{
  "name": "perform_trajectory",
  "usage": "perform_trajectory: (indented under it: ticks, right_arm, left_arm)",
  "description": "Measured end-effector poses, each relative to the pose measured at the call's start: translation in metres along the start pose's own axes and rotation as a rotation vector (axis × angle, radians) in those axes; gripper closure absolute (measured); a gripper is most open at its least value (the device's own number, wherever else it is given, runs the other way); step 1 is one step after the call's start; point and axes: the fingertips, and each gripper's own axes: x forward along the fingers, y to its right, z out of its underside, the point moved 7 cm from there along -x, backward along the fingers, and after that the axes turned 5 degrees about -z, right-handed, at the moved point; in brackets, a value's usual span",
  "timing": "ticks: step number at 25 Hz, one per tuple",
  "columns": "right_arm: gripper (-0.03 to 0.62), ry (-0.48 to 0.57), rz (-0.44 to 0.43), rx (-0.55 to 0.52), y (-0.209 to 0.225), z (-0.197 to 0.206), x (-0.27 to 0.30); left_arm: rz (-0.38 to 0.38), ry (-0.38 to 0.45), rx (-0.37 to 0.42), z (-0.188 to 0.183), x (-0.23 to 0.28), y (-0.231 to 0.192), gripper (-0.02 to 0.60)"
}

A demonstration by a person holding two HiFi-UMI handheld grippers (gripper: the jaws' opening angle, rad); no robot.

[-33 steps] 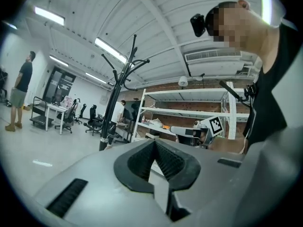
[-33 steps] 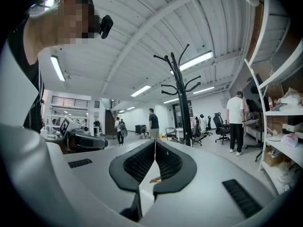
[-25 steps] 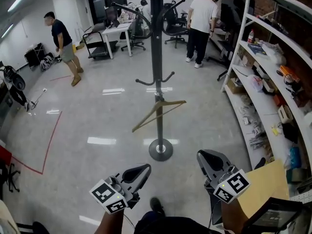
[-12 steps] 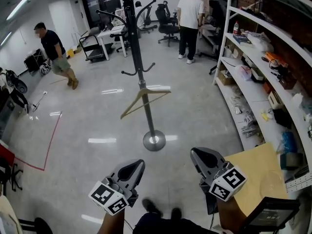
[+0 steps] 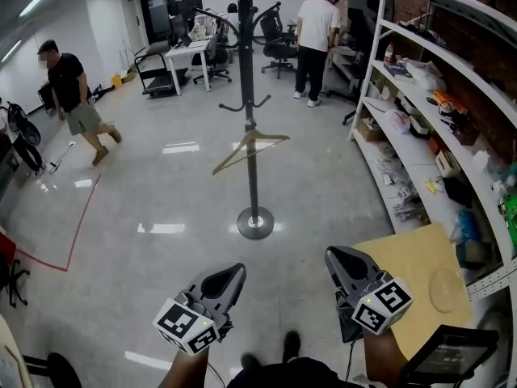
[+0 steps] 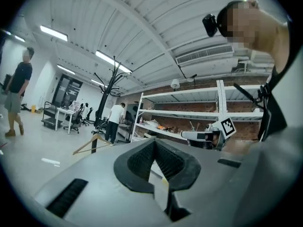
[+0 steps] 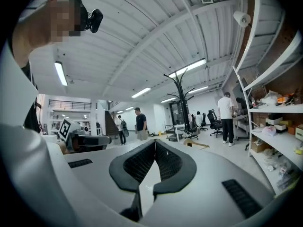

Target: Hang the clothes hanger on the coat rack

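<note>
A tall black coat rack [image 5: 252,95] stands on a round base [image 5: 255,222] in the middle of the floor. A wooden clothes hanger [image 5: 249,147] hangs on its low hook, tilted down to the left. The same hanger [image 6: 91,143] shows small in the left gripper view, and the rack [image 7: 187,105] with the hanger [image 7: 197,144] in the right gripper view. My left gripper [image 5: 235,272] and right gripper [image 5: 333,256] are held low near my body, well short of the rack. Both are shut with nothing between their pads, and both point level.
White shelving [image 5: 436,128] loaded with tools and boxes runs along the right wall. A tan board [image 5: 412,289] lies at my right. One person [image 5: 71,95] walks at the left, another [image 5: 315,43] stands at the back by desks and office chairs [image 5: 275,39]. Red tape [image 5: 77,225] marks the floor.
Both grippers and I have backed away from the coat rack, which now looks smaller and farther. The person at the left has walked further left. Both grippers stay shut.
</note>
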Motion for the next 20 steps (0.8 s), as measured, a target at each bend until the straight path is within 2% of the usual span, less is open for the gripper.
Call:
perform_trajectory:
  ticks: [3, 7, 11, 20]
  right_arm:
    - [0.586, -0.007, 0.017, -0.007, -0.025, 0.008, -0.004]
    - [0.586, -0.017, 0.023, 0.009, -0.05, 0.009, -0.012]
    - [0.586, -0.023, 0.01, -0.012, -0.056, 0.011, -0.027]
    - [0.588, 0.016, -0.056, -0.01, -0.046, 0.007, -0.088]
  left_arm:
    - [-0.01, -0.024, 0.037, 0.012, -0.022, 0.001, 0.583]
    - [-0.014, -0.033, 0.012, 0.018, -0.047, 0.009, 0.583]
    - [-0.034, -0.044, 0.017, 0.022, -0.056, 0.026, 0.583]
    - [-0.174, -0.007, -0.014, 0.02, -0.069, 0.096, 0.583]
